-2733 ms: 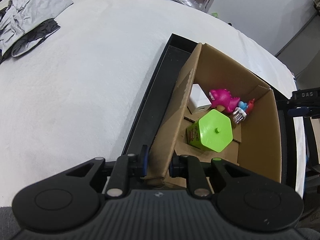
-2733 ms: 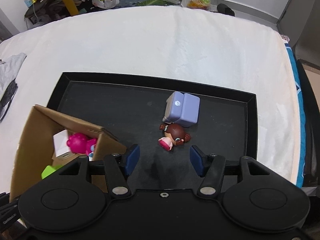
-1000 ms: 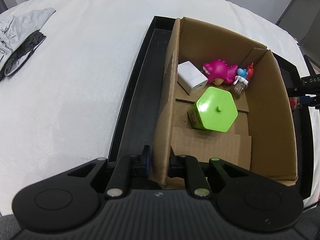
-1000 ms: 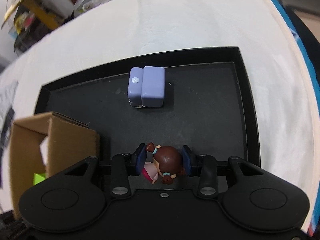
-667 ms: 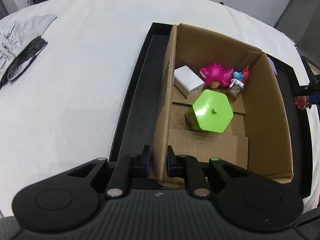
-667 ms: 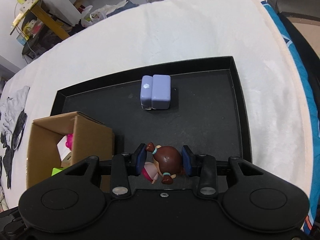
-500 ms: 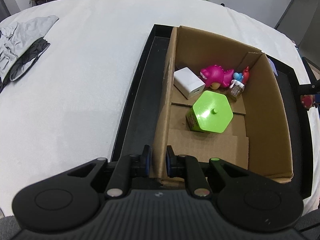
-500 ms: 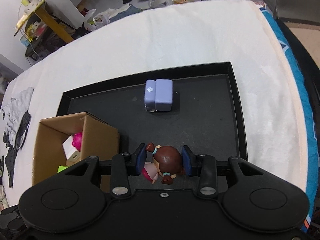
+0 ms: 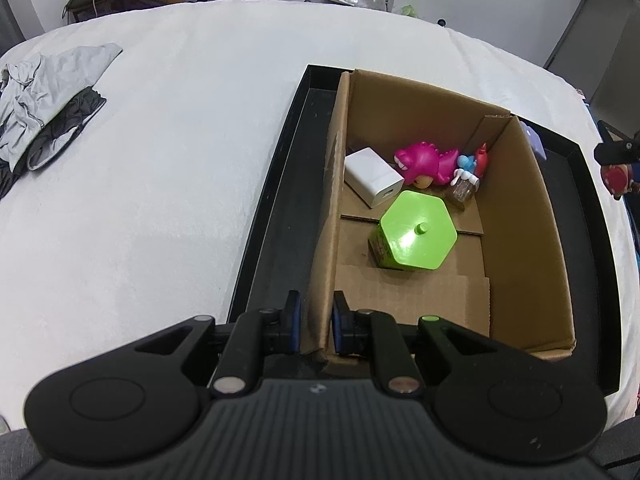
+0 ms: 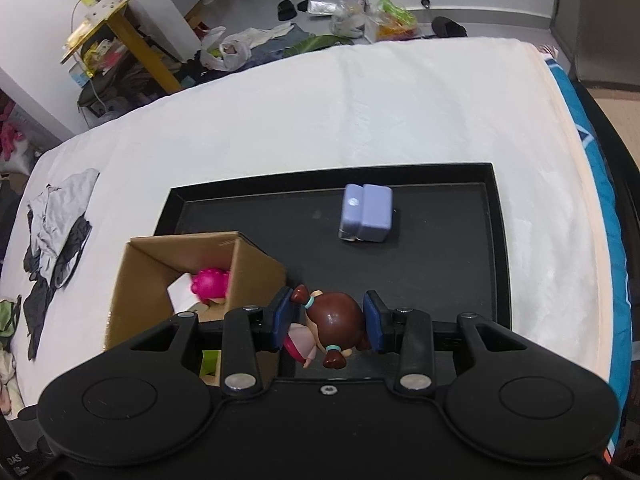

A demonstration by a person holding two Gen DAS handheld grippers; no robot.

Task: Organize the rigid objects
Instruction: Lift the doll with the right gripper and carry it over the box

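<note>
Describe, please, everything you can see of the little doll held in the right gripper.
The doll is a small, glossy, plastic-looking figurine with a large round brown head, two pigtails tied with teal bands, a peach face and a pink dress. The right gripper is shut on its head, one blue pad on each side. It hangs clear above the black tray, beside the cardboard box, seen from behind and above. In the left wrist view only a red sliver shows at the right edge.

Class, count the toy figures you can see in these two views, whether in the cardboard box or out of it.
3. A pink dinosaur and a small blue-and-red figure lie at the box's far end; a brown-haired doll is gripped in the right tongs. More may hide behind the green container.
</note>
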